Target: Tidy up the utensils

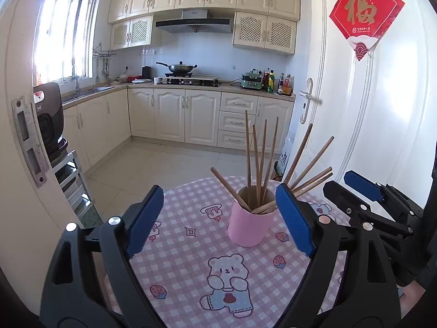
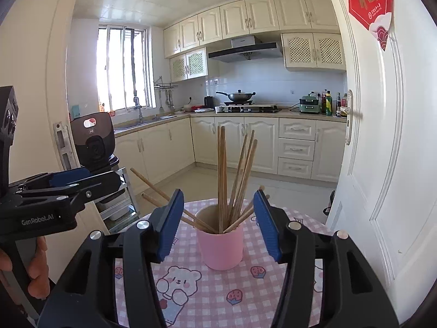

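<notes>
A pink cup (image 1: pixel 247 227) stands upright on the pink checked tablecloth (image 1: pixel 191 246) and holds several wooden chopsticks (image 1: pixel 259 158) fanned outward. It also shows in the right wrist view (image 2: pixel 221 248), with its chopsticks (image 2: pixel 222 175). My left gripper (image 1: pixel 218 221) is open and empty, just short of the cup, its right pad near the rim. My right gripper (image 2: pixel 218 224) is open and empty, its pads either side of the cup and nearer than it. The right gripper also shows at the right of the left wrist view (image 1: pixel 366 188).
The small round table (image 2: pixel 273 295) stands in a kitchen doorway. A white door (image 1: pixel 368 109) with a handle is close on the right. A brown appliance (image 2: pixel 92 139) on a metal rack (image 1: pixel 73 183) stands at the left. Tiled floor and cabinets lie beyond.
</notes>
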Demonstrator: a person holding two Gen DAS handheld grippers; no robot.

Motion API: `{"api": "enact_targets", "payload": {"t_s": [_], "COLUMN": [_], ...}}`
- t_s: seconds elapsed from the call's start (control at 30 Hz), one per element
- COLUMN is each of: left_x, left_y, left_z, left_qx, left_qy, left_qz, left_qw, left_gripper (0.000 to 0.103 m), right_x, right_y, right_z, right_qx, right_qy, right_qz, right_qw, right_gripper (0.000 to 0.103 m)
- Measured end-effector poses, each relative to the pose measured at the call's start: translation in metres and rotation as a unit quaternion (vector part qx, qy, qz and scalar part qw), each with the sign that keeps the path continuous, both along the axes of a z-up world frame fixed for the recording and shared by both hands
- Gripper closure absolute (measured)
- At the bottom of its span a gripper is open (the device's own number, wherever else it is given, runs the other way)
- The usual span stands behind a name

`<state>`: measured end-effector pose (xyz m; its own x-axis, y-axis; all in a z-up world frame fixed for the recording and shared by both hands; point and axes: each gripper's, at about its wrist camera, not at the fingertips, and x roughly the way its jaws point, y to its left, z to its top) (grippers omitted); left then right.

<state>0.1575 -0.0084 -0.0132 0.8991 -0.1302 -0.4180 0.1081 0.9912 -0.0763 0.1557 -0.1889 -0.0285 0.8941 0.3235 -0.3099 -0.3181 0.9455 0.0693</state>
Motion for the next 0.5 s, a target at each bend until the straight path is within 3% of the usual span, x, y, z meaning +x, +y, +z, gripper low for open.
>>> {"api": "enact_targets", "payload": {"t_s": [0.1, 0.5], "left_x": [-0.017, -0.08], "left_y": [-0.001, 0.006], "left_z": [0.001, 0.007], "left_qx": [0.011, 0.02], "left_qy": [-0.014, -0.052], "left_qz": [0.008, 0.025], "left_qw": [0.9998, 0.9981], "left_gripper": [0.016, 0.009], "right_x": [-0.011, -0.075], "right_y": [-0.002, 0.006], "right_z": [0.0, 0.009], "right_qx": [0.008, -0.003], "right_qy": [0.001, -0.045], "right_qz": [-0.004, -0.025], "right_qw": [1.0, 0.999], "right_gripper": [0.05, 0.017]}}
